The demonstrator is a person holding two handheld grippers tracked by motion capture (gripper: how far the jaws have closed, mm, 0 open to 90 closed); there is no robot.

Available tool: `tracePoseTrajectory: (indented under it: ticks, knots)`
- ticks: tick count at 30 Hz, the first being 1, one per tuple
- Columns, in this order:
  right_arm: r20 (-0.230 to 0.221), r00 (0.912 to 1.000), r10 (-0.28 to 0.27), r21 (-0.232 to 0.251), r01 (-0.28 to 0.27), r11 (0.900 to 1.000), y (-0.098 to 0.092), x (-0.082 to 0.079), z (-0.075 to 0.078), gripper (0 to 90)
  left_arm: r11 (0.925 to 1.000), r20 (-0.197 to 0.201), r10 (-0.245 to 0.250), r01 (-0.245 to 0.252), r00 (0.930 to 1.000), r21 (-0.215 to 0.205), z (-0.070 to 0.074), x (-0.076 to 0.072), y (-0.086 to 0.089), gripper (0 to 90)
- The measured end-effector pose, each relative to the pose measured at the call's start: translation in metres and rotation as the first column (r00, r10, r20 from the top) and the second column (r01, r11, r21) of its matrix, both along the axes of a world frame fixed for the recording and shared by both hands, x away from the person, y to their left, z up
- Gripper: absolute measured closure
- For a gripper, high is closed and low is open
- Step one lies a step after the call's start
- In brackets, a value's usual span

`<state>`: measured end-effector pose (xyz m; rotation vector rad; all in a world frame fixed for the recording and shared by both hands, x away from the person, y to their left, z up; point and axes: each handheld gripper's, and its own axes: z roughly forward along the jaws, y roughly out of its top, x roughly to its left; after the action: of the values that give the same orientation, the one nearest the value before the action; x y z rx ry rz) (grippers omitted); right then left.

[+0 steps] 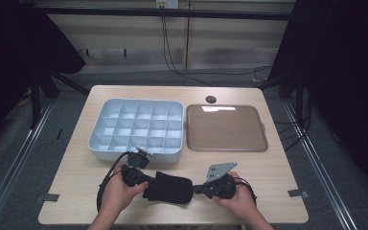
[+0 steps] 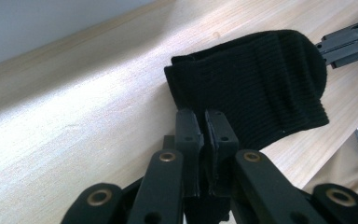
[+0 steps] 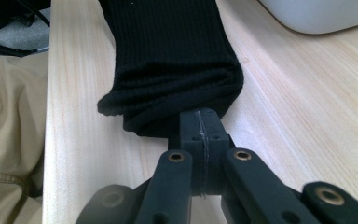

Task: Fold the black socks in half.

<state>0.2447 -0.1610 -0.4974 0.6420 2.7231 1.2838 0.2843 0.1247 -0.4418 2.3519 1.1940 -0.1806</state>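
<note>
A folded black sock (image 1: pixel 170 188) lies on the wooden table (image 1: pixel 72 177) near its front edge, between my two grippers. My left gripper (image 1: pixel 148 184) holds the sock's left end. In the left gripper view its jaws (image 2: pixel 205 126) are nearly together with black fabric pinched between the pads, and the sock (image 2: pixel 256 79) stretches away toward the right gripper (image 2: pixel 347 44). My right gripper (image 1: pixel 197 188) points left at the sock's other end. In the right gripper view its jaws (image 3: pixel 200 122) are pressed together, tips tucked against the sock's folded end (image 3: pixel 168 56); I see no fabric between the pads.
A white tray with several compartments (image 1: pixel 96 143) stands behind the left gripper, its corner (image 3: pixel 326 14) close to the sock. A flat brown tray (image 1: pixel 263 143) lies to its right. Behind that is a round hole (image 1: pixel 211 99) in the table. The front edge is just below both hands.
</note>
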Motion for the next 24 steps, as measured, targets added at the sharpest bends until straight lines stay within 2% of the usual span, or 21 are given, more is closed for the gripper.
tracePoseTrajectory:
  ticks: [13,24]
  knots:
    - [-0.008,1.0000,0.005,-0.007,-0.005,1.000,0.003,-0.001,-0.001,90.0,1.0000,0.012,-0.007,0.008,0.9999,-0.006,0.008,-0.001,-0.005,84.8]
    - [0.003,0.9999,0.017,-0.009,-0.017,1.000,0.008,-0.002,0.001,90.0,0.9991,0.018,-0.044,0.044,0.9989,0.002,0.018,-0.001,-0.017,84.8]
